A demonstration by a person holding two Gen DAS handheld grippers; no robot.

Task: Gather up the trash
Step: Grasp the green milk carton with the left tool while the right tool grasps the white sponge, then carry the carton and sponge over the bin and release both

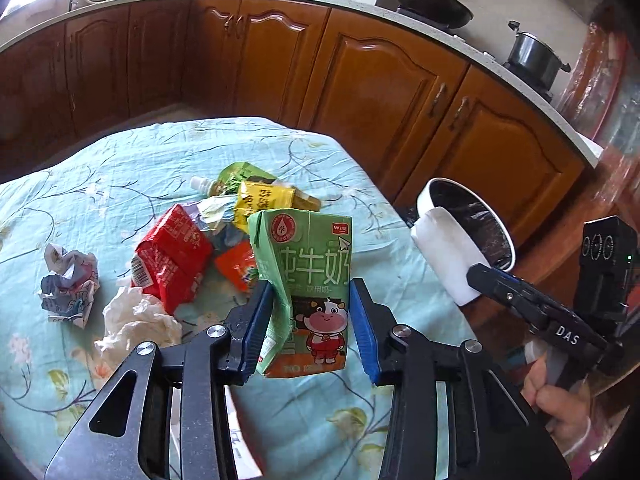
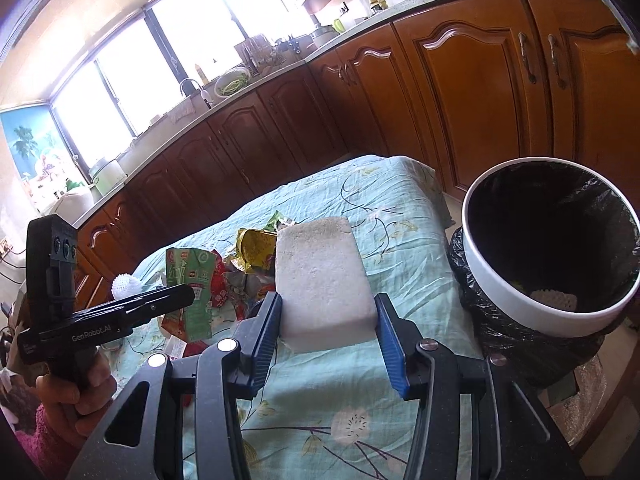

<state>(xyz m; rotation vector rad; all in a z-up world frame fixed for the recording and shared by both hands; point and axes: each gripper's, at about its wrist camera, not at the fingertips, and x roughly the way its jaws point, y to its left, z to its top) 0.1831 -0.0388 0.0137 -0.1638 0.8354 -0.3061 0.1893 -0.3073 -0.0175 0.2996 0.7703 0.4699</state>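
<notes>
My left gripper (image 1: pixel 312 320) is shut on a green milk carton (image 1: pixel 308 276) and holds it upright above the table; the carton also shows in the right wrist view (image 2: pixel 192 292). My right gripper (image 2: pixel 328 320) is shut on a white foam block (image 2: pixel 320 276), held above the table left of the bin; the block also shows in the left wrist view (image 1: pixel 448 256). The white trash bin (image 2: pixel 516 304) with a black liner stands off the table's right edge. More trash lies on the table: a red packet (image 1: pixel 172 256), a yellow pouch (image 1: pixel 260 200), crumpled paper (image 1: pixel 68 284) and a white tissue (image 1: pixel 136 320).
The table has a light blue floral cloth (image 1: pixel 120 184). Brown kitchen cabinets (image 1: pixel 360 80) run behind it under a counter with a wok (image 1: pixel 428 0) and a pot (image 1: pixel 532 56). A piece of white foam netting (image 2: pixel 554 300) lies inside the bin.
</notes>
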